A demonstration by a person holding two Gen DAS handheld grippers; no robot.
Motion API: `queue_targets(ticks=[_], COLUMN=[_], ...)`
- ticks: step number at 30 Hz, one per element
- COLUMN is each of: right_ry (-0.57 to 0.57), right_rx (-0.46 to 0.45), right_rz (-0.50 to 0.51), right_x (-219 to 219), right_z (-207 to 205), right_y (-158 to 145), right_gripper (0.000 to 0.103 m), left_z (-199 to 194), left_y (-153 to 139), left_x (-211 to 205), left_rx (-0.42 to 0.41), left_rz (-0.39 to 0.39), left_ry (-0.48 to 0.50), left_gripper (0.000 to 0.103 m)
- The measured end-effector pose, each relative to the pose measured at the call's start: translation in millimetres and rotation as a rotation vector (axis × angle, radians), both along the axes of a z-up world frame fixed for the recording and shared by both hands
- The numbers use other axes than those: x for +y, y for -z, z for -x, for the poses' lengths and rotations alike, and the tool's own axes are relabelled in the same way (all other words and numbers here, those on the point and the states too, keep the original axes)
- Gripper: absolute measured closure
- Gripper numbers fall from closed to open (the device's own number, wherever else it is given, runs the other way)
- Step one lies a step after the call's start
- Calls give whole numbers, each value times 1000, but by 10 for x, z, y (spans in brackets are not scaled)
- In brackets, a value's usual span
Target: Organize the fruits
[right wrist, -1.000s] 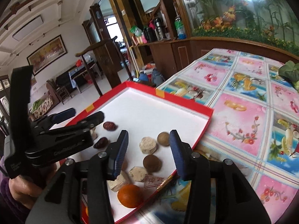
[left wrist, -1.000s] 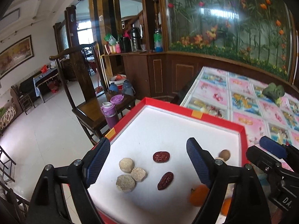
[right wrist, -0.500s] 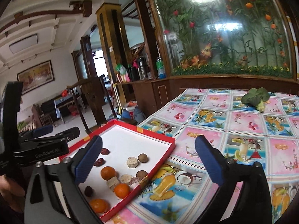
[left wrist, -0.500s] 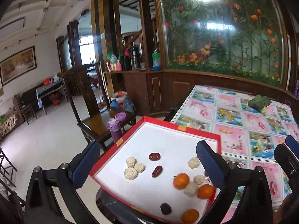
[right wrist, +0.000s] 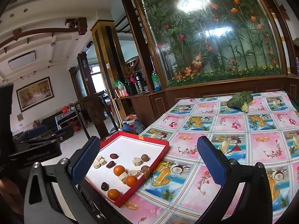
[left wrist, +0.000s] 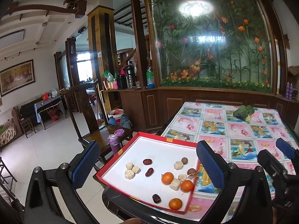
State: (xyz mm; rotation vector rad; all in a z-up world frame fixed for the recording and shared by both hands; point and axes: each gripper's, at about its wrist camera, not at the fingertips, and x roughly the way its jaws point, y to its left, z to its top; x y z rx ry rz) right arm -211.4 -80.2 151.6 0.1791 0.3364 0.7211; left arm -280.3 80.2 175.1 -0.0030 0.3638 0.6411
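Both claws stand released, jaws spread wide with nothing between the blue pads. The left claw (left wrist: 147,165) hangs above the near-left corner of the surface, looking down over the red-rimmed tray (left wrist: 164,140). The right claw (right wrist: 149,162) hovers just to its right, over the fruit-patterned tablecloth (right wrist: 233,127), with the tray's right edge showing between its fingers.

The tray sits at the near-left corner of the surface, its white floor carrying everything loose. Three tangerines lie toward the near-right side: one (left wrist: 167,177) mid-tray, one (left wrist: 186,186) by the right rim, one (left wrist: 175,203) at the near corner. Three red dates are scattered: two (left wrist: 147,161) (left wrist: 149,172) near the middle, well apart from a third (left wrist: 156,198) near the front edge. Three pale round cakes (left wrist: 131,169) cluster together, touching, on the left side. More pale pieces lie among the tangerines, one (left wrist: 178,165) farther back beside a brown longan (left wrist: 184,160), and a second longan (left wrist: 191,171) rests against the right rim by a small wrapped sweet, hard to make out.

Far across the surface lies a leafy green vegetable (right wrist: 240,99), alone near the back edge. To the left of the surface stands a dark wooden chair (left wrist: 87,112) with a purple bottle (left wrist: 113,144) on its seat, its lid beside it. Behind the surface runs a big glass panel of painted flowers and bamboo (left wrist: 214,37).
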Motion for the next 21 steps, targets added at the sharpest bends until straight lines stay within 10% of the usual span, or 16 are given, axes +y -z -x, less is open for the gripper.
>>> queue_targets(ticks=[21], right_ry=[94], right_rx=[-83], right_rz=[49], right_x=[-179], right_z=[693], right_y=[-148], right_gripper=[0], left_z=[299], left_y=[173], left_x=[-242], left_rx=[49], left_rz=[21], left_ry=[153], left_gripper=[0])
